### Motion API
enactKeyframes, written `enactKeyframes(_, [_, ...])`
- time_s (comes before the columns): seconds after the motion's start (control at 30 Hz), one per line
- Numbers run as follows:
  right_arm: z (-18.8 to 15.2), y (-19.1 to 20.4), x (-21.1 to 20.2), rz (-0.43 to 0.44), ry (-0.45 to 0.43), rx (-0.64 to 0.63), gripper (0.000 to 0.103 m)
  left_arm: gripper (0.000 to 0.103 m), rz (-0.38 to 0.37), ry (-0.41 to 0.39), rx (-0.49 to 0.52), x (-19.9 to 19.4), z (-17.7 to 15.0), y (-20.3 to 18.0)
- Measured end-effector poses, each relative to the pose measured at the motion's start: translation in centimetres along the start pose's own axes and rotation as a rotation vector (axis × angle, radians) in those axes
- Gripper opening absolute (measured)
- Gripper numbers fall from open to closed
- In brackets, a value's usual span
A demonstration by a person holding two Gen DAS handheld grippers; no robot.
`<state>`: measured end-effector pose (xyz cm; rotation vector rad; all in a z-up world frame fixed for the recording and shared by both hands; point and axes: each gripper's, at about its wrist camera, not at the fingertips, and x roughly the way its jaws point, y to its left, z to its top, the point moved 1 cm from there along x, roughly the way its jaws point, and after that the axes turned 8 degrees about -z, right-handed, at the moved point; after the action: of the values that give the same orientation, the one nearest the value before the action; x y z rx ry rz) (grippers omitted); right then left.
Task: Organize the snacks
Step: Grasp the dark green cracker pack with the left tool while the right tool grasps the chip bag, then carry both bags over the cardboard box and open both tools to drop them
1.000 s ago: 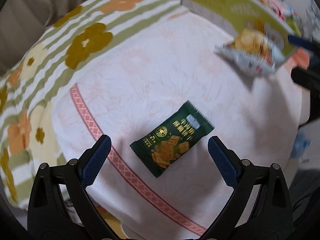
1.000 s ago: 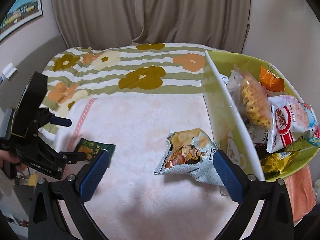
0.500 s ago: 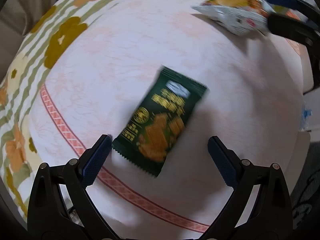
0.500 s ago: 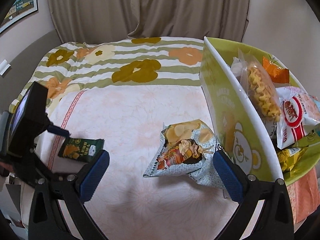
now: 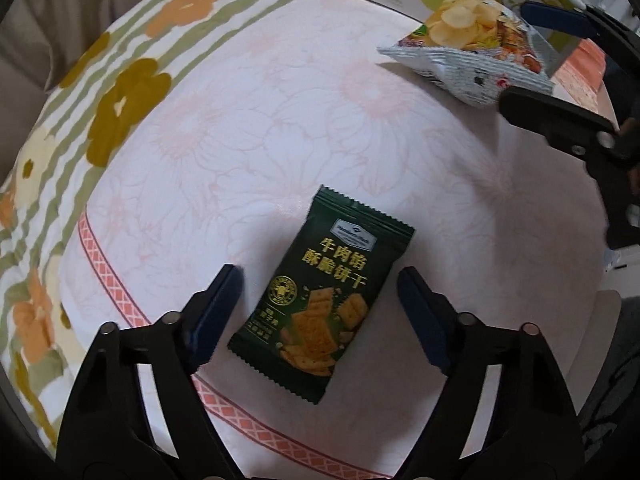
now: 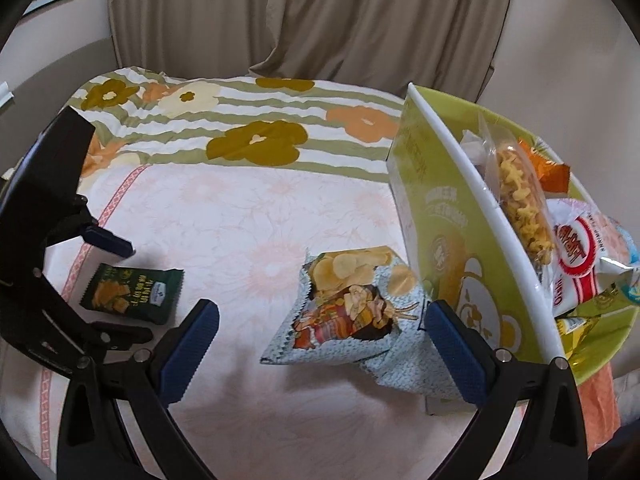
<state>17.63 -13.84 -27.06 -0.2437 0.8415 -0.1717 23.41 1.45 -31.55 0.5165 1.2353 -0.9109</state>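
A dark green cracker packet [image 5: 324, 300] lies flat on the pale pink cloth. My left gripper [image 5: 320, 300] is open, low over it, one finger on each side. The packet also shows in the right wrist view [image 6: 134, 294], with the left gripper [image 6: 116, 276] around it. A silver-blue chip bag [image 6: 356, 316] leans against the green snack bin [image 6: 444, 264]. My right gripper [image 6: 322, 340] is open, its fingers either side of the bag's lower part. The chip bag [image 5: 468, 52] and right gripper [image 5: 548, 56] show at the left wrist view's top right.
The bin holds several snack bags, among them a clear noodle snack bag [image 6: 520, 200] and a red-and-white bag [image 6: 580, 256]. A striped floral cloth [image 6: 256, 120] covers the far part of the surface. Beige curtains [image 6: 320, 20] hang behind.
My left gripper has dropped closer over the green packet, which now lies between its fingers. My right gripper has moved forward around the chip bag.
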Motion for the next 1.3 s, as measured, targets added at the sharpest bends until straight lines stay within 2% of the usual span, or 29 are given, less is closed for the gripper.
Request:
enactKeyframes(0.13, [-0.1, 0.6, 0.3, -0.081, -0.016, -0.045, 0.103, 0.049, -0.007, 0.001, 0.026, -0.5, -0.3, -1.2])
enactKeyframes(0.33, [-1.0, 1.8, 1.7, -0.206, 0.004, -0.154, 0.103, 0.047, 0.003, 0.007, 0.008, -0.7, -0.3, -1.6])
enactKeyframes(0.47, [-1.2, 2.0, 2.6, -0.232, 0.015, -0.194, 0.103, 0.046, 0.000, -0.010, -0.049, -1.0, -0.4, -1.2])
enactKeyframes(0.63, [-1.0, 2.4, 4.2, -0.208, 0.071, -0.222, 0.103, 0.046, -0.006, -0.032, -0.115, -1.3, -0.2, 0.1])
enactKeyframes(0.73, [-0.5, 2.4, 4.8, -0.173, 0.083, -0.189, 0.102, 0.046, 0.006, -0.049, -0.150, -1.7, -0.3, 0.7])
enactKeyframes(0.9, [0.1, 1.8, 5.3, -0.103, 0.102, -0.116, 0.079, 0.045, 0.009, -0.065, -0.203, -1.9, -0.6, 1.4])
enactKeyframes(1.0, [0.3, 1.1, 4.6, -0.071, 0.094, -0.079, 0.071, 0.045, 0.008, -0.077, -0.226, -2.1, -0.7, 1.8])
enactKeyframes(1.3, [2.1, -0.5, 0.6, 0.016, 0.051, 0.030, 0.068, 0.045, 0.022, -0.151, -0.240, -5.3, 1.0, 2.0])
